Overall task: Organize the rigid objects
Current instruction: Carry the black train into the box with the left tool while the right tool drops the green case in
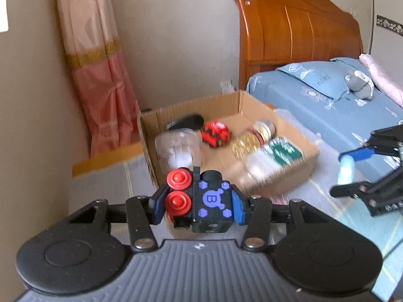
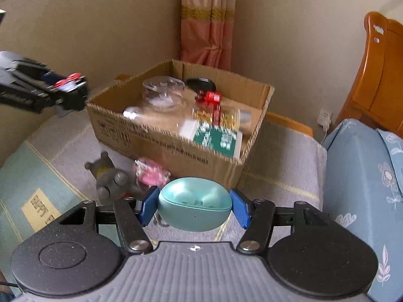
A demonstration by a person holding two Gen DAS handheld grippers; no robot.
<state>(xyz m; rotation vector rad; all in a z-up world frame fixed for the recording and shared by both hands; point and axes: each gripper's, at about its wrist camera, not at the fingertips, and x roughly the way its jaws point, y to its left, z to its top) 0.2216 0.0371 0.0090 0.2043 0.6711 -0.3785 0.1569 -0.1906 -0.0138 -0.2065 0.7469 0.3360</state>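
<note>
My left gripper (image 1: 199, 202) is shut on a black toy block with red wheels and a blue "B" face (image 1: 201, 201), held just before the open cardboard box (image 1: 289, 173). It also shows at the left of the right wrist view (image 2: 68, 88). My right gripper (image 2: 193, 207) is shut on a teal earbud case (image 2: 194, 207), in front of the box (image 2: 161, 146). The box holds a clear jar (image 2: 163, 93), a red toy car (image 1: 216, 133), a jar of gold pieces (image 1: 249, 141), a green-labelled carton (image 2: 216, 138) and a black lid (image 2: 200, 84).
The box stands on a grey-and-teal mat (image 2: 277, 151). A grey toy figure (image 2: 108, 176) and a pink packet (image 2: 151, 173) lie on the mat before the box. A bed with blue sheets (image 1: 327, 105) and a wooden headboard (image 1: 297, 30) is to the right; a curtain (image 1: 98, 63) hangs behind.
</note>
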